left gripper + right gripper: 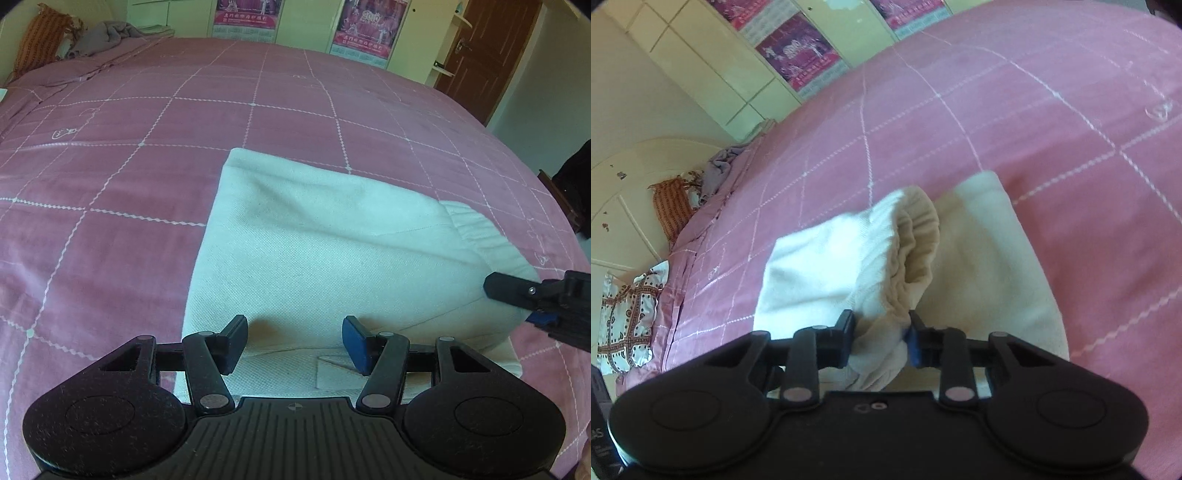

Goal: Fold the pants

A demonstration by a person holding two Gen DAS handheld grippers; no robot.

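White pants (317,243) lie folded on the pink checked bedspread (147,122), with the gathered elastic waistband (476,229) towards the right. My left gripper (295,341) stands open over the near edge of the pants, and nothing is pinched between its fingers. My right gripper (517,299) comes in from the right edge at the waistband end. In the right wrist view, the right gripper (881,339) is shut on a bunched part of the pants (820,266) near the waistband (916,236), which is lifted and folded over a lower layer.
An orange pillow (37,40) and a crumpled grey cloth (107,33) lie at the bed's far left corner. Cupboards with pink posters (365,26) and a brown door (487,55) stand behind the bed. A patterned cloth (628,321) hangs off the bed's side.
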